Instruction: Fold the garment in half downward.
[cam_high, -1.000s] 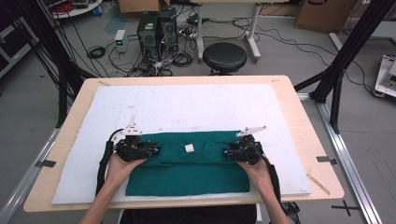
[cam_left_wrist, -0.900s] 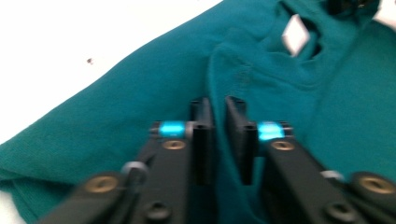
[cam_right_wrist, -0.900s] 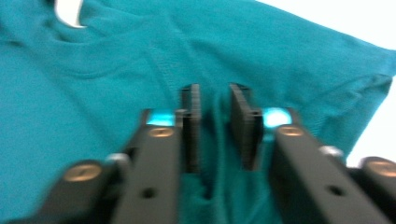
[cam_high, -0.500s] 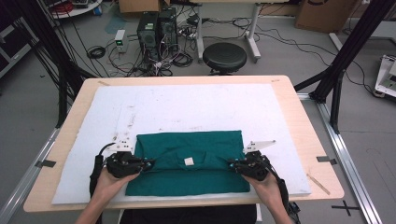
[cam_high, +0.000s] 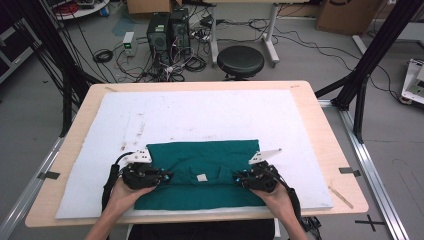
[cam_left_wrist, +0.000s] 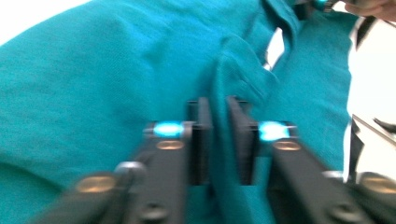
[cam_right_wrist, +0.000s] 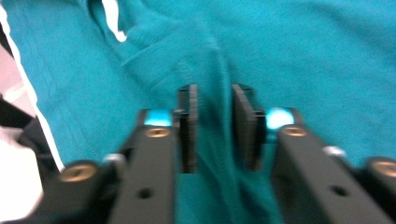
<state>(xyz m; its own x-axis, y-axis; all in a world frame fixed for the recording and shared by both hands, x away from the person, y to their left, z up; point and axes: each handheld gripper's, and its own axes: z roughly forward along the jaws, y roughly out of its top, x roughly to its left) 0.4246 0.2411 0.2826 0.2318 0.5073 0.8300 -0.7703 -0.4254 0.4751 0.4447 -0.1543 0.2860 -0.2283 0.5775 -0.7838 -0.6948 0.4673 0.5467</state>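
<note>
A teal shirt (cam_high: 210, 160) lies flat on the white foam sheet (cam_high: 200, 115), its small white label (cam_high: 202, 177) facing up. My left gripper (cam_high: 167, 178) sits at the shirt's left side, held by a hand. Its jaws are shut on a raised ridge of the teal cloth (cam_left_wrist: 140, 70), seen close in the left gripper (cam_left_wrist: 218, 121) view. My right gripper (cam_high: 237, 178) is at the shirt's right side. Its jaws have just been opening a little, with a pinched ridge of cloth (cam_right_wrist: 303, 56) still between the pads of the right gripper (cam_right_wrist: 214, 116).
The foam sheet covers most of the wooden table (cam_high: 335, 155). Beyond the far edge stand a black stool (cam_high: 240, 60) and computer towers (cam_high: 167, 30) with cables on the floor. Black frame posts (cam_high: 370, 60) rise at the right.
Both grippers have sunk and come toward the near edge, carrying the shirt's collar part and label with them. The shirt now lies lower and flatter.
</note>
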